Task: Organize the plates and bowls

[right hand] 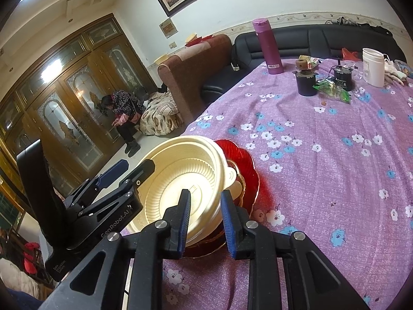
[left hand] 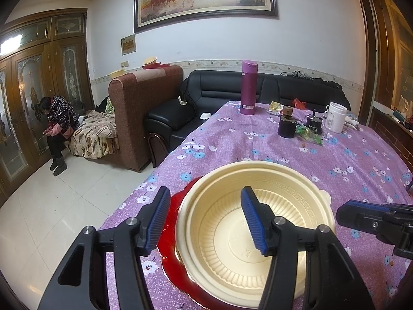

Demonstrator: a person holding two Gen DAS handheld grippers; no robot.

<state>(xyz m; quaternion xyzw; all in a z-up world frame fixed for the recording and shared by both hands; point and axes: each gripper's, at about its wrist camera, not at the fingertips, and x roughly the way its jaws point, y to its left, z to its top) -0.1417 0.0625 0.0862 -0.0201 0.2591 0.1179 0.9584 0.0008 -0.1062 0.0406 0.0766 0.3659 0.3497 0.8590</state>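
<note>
Nested cream plastic bowls (left hand: 258, 222) rest on a red glass plate (left hand: 169, 237) at the near edge of the table. My left gripper (left hand: 206, 222) is open, its fingers straddling the bowls' left rim, one outside and one inside. In the right wrist view the cream bowls (right hand: 185, 178) and red plate (right hand: 242, 165) lie just ahead. My right gripper (right hand: 205, 218) is open with a narrow gap, its fingers either side of the bowls' near rim. The left gripper (right hand: 134, 170) shows at the bowls' left side. The right gripper's finger (left hand: 366, 211) shows at the right.
The table has a purple flowered cloth (left hand: 335, 160). At its far end stand a purple flask (left hand: 248, 87), a dark jar (left hand: 286, 126), a white cup (left hand: 335, 117) and a green wrapper (left hand: 308, 134). Sofas (left hand: 232, 95) stand beyond; a person (left hand: 58, 129) sits at left.
</note>
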